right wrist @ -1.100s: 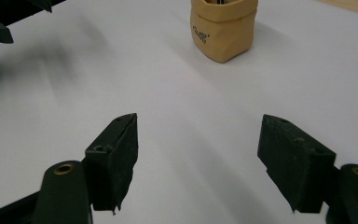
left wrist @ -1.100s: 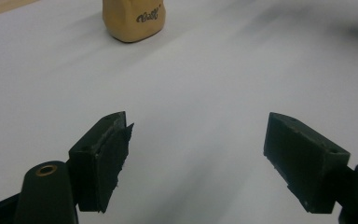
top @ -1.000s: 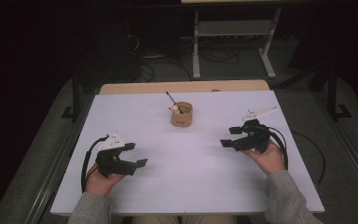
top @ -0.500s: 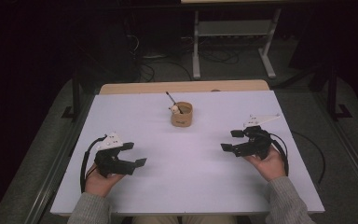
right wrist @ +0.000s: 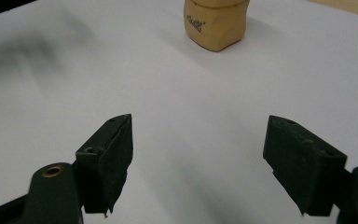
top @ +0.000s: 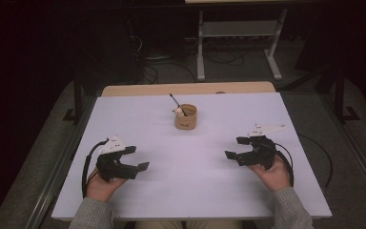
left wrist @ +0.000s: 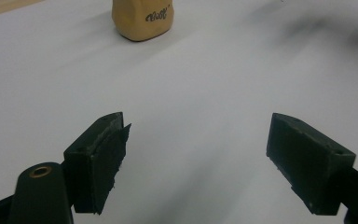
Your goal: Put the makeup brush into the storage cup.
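While both grippers' jaws stand spread and empty, the tan cup [top: 186,117] holds a dark-handled stick [top: 175,101].

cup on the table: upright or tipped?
Upright. The tan cup stands on its base on the white table, rim up, a dark stick leaning out of it.

A tan cup [top: 186,117] with small black lettering on its side is seen on a white table [top: 195,186], whose far edge is pale wood. A dark stick [top: 175,101] with a pale lump at its foot is seen in the cup. Both the left gripper [top: 138,158] and the right gripper [top: 236,148] are black, each topped by a pale grey plate. Black cables are trailed from them. Grey sleeves [top: 93,215] are worn.
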Motion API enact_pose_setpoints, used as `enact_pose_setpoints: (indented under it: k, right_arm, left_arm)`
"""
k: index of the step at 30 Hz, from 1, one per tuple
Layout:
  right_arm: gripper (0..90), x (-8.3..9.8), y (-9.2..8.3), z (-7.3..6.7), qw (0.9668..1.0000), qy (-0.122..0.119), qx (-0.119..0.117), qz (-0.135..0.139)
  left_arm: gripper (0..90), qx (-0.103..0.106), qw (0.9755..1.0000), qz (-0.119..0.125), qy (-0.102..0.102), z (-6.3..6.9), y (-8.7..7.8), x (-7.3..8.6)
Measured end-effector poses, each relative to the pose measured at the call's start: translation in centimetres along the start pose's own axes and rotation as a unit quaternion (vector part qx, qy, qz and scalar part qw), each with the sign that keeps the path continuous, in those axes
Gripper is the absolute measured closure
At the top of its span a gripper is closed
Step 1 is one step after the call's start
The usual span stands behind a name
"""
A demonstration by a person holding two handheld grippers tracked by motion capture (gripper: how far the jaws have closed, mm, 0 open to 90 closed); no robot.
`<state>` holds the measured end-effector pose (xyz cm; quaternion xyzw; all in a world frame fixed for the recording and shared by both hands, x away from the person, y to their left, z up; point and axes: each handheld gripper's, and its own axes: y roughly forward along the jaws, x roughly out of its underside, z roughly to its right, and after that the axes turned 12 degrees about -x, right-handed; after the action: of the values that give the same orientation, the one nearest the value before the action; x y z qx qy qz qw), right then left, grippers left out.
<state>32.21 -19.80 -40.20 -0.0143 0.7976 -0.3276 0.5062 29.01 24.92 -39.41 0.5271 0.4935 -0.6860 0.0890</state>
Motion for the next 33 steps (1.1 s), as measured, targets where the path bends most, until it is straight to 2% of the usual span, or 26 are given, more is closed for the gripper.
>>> enact_pose_setpoints:
  k: [2,11,18,23,24,28,30,33]
  right_arm:
    - [22.9,0.2,0.2,-0.2,1.0,-0.003,0.007,-0.001]
    - [22.1,1.2,-0.5,-0.2,1.0,0.005,0.001,0.009]
    - [21.4,1.7,-1.0,-0.4,0.9998,0.0,0.0,0.018]
    - [20.5,1.9,-0.8,-0.6,0.9999,-0.006,-0.002,0.013]
    - [20.2,2.0,-0.8,-0.7,0.9999,-0.005,-0.004,0.011]
    - [19.6,2.2,-0.9,-0.8,0.9999,-0.006,-0.005,0.013]
    - [19.2,2.3,-1.1,-0.9,0.9998,-0.007,-0.004,0.017]
    - [18.3,2.4,-1.3,-1.0,0.9997,-0.01,-0.001,0.02]
  left_arm:
    - [19.0,-0.001,1.0,0.0,-0.003,0.0,0.0,0.0]
    - [18.1,-0.001,1.0,-0.003,0.0,0.1,0.1,0.3]
    - [17.5,-0.001,1.0,-0.005,-0.003,0.0,0.2,0.6]
    - [17.3,-0.001,0.9999,-0.009,0.005,-0.1,0.2,0.8]
    - [17.3,-0.001,1.0,-0.009,-0.001,0.0,0.2,0.9]
    - [17.2,-0.002,0.9999,-0.011,0.001,-0.2,0.1,1.0]
    - [17.2,-0.001,0.9999,-0.011,-0.006,-0.2,0.0,1.1]
    - [16.5,-0.004,0.9999,-0.01,-0.001,-0.4,-0.1,1.1]
